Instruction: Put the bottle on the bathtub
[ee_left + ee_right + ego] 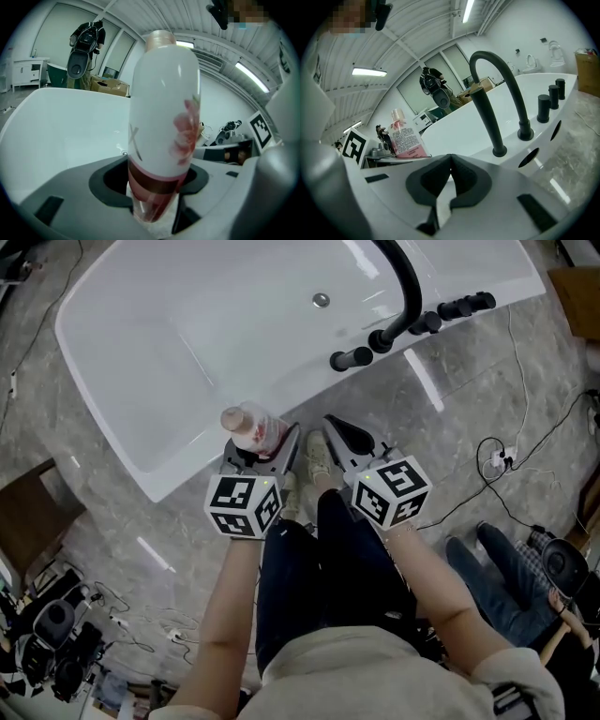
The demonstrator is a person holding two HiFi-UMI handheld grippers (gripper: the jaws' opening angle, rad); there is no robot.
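A white bottle [251, 430] with pink flower print and a pale cap stands upright between the jaws of my left gripper [261, 448], which is shut on its lower body. In the left gripper view the bottle [161, 122] fills the middle, pinched low between the dark pads [110, 183]. It hangs at the near rim of the white bathtub [187, 352]; contact with the rim cannot be told. My right gripper [339, 432] is just to the right, shut and empty, its tips [450, 161] meeting. From the right gripper view the bottle [405, 137] shows at the left.
A black arched faucet [405, 296] and black knobs [455, 307] sit on the tub's right rim. Cables and a power strip [497, 463] lie on the grey marble floor. A seated person [511, 582] is at the lower right, camera gear [56, 634] at the lower left.
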